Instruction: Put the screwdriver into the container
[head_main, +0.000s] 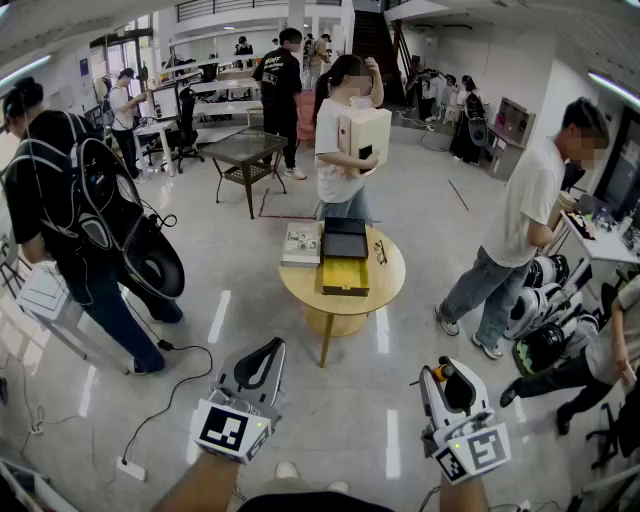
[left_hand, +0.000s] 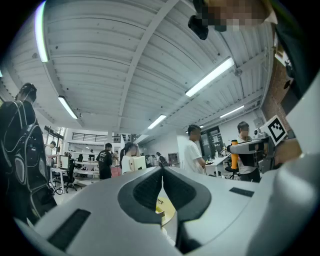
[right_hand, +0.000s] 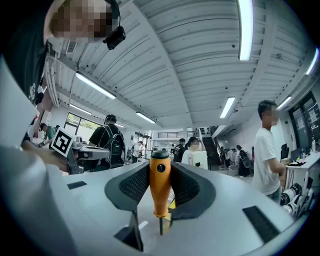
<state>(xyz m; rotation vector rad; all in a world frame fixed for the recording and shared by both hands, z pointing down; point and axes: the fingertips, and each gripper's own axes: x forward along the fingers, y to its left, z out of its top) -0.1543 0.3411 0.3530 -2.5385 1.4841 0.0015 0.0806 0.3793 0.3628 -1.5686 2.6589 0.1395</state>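
The right gripper (right_hand: 160, 186) has its jaws pinched across the fat orange handle of the screwdriver (right_hand: 159, 192). In the right gripper view the black cap stands above the pads and the thin shaft points down below them. Gripped at the middle of the handle like that, I'd say the tool won't swing, and it can be lowered shaft-first or laid flat. The left gripper (left_hand: 162, 187) has its jaws pressed together on nothing. It looks idle to me, held low at the near left, well apart from the other one.

Both grippers hang close to the person, over bare floor. The container (head_main: 345, 277), a yellow open box, sits on the round wooden table (head_main: 392, 285) farther off in the middle of the room. A black tray (head_main: 345, 238) lies just beyond it, a booklet (head_main: 301, 243) to its left and a pair of glasses (head_main: 381, 252) to its right.

So the screwdriver is well short of where it belongs, and I reckon a walk up to the table comes first. A person (head_main: 340, 150) stands at the table's far side holding a pale box, worth minding on the approach.
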